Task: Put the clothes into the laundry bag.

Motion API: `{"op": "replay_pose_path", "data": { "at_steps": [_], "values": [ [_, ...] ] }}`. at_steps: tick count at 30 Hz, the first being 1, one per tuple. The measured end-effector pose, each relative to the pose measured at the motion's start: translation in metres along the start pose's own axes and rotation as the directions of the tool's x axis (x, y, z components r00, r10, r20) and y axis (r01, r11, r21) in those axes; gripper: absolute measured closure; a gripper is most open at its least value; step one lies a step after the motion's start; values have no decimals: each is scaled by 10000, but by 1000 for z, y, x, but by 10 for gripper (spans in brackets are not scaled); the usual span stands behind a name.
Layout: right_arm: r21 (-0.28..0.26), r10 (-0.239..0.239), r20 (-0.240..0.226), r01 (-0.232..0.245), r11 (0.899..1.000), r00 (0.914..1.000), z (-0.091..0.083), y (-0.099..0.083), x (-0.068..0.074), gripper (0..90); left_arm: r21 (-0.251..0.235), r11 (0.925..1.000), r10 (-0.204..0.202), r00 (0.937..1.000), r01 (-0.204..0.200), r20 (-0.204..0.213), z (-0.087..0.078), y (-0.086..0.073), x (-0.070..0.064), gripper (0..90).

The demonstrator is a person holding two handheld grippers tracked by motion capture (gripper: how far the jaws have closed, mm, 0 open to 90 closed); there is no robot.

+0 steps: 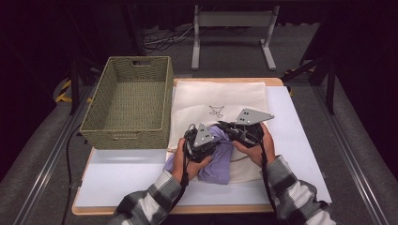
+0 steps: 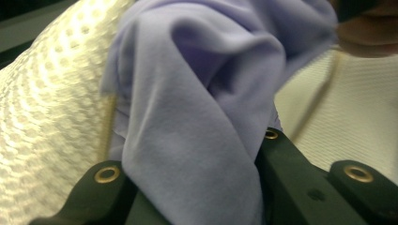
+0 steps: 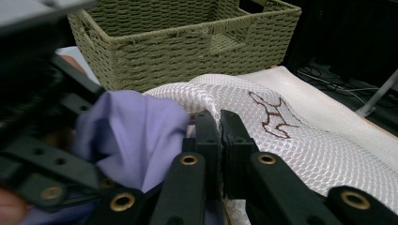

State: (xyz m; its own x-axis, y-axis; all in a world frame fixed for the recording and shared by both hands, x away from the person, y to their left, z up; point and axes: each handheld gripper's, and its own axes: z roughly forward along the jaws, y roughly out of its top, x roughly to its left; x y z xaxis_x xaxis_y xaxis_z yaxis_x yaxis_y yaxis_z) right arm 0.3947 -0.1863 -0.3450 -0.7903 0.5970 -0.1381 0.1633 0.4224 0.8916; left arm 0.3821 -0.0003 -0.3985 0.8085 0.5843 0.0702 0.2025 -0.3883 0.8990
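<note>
White board covers the wooden table in front of you, with grey floor around it, dark curtains beyond and a metal frame standing at the far end. Your woven basket sits on the far left part of the table, just beside the cream mesh bag, which lies flat with its long axis running away from you and a small brown drawing on its upper face. The purple cloth is bunched at the near end of the bag, its loose tail hanging toward you over the board. Your left gripper has its jaws closed on a thick fold of that cloth, which rises straight up between them and spills past their tips toward the bag. Your right gripper has its jaws drawn nearly together, pinching a raised ridge of the bag's mesh at their tips; the purple cloth sits just to the left of those jaws, touching the left one, and the basket stands beyond their tips. In the high view the two grippers sit close together over the cloth, left and right.
</note>
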Motion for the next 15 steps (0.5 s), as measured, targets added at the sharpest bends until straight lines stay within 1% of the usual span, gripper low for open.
{"op": "replay_pose_path", "data": {
  "at_steps": [1,3,5,6,8,9,10,11,12,15],
  "values": [
    [-77,39,-27,-39,10000,10000,-2,1,0,882,36,10000,-48,9997,49,-233,4,-1,1,841],
    [-156,95,-160,-97,9998,9998,-4,2,0,882,26,9989,-472,9983,473,-352,12,-4,6,840],
    [-162,68,-260,-72,9998,9996,-5,2,2,883,-71,9976,-691,9963,688,-513,17,-5,8,839],
    [-152,40,-299,-45,9999,9995,-5,2,2,883,-210,9956,-918,9944,908,-523,19,-5,10,838],
    [-154,104,-352,-109,9998,9993,-5,1,2,883,-531,9924,-1146,9905,1108,-755,23,-3,13,838],
    [-150,142,-358,-148,9998,9993,-5,1,2,883,-674,9909,-1219,9896,1169,-763,25,-2,14,837],
    [-150,142,-358,-148,9998,9993,-5,1,2,883,-674,9909,-1219,9896,1169,-763,25,-2,14,836],
    [-180,149,-394,-156,9997,9991,-6,1,2,883,-735,9904,-1229,9891,1170,-813,27,-1,15,836],
    [-173,142,-377,-149,9997,9992,-7,1,2,883,-798,9905,-1193,9882,1118,-957,29,0,15,836],
    [-164,142,-380,-149,9998,9992,-7,0,2,884,-897,9885,-1309,9857,1217,-1058,35,2,15,836]
  ]
}}
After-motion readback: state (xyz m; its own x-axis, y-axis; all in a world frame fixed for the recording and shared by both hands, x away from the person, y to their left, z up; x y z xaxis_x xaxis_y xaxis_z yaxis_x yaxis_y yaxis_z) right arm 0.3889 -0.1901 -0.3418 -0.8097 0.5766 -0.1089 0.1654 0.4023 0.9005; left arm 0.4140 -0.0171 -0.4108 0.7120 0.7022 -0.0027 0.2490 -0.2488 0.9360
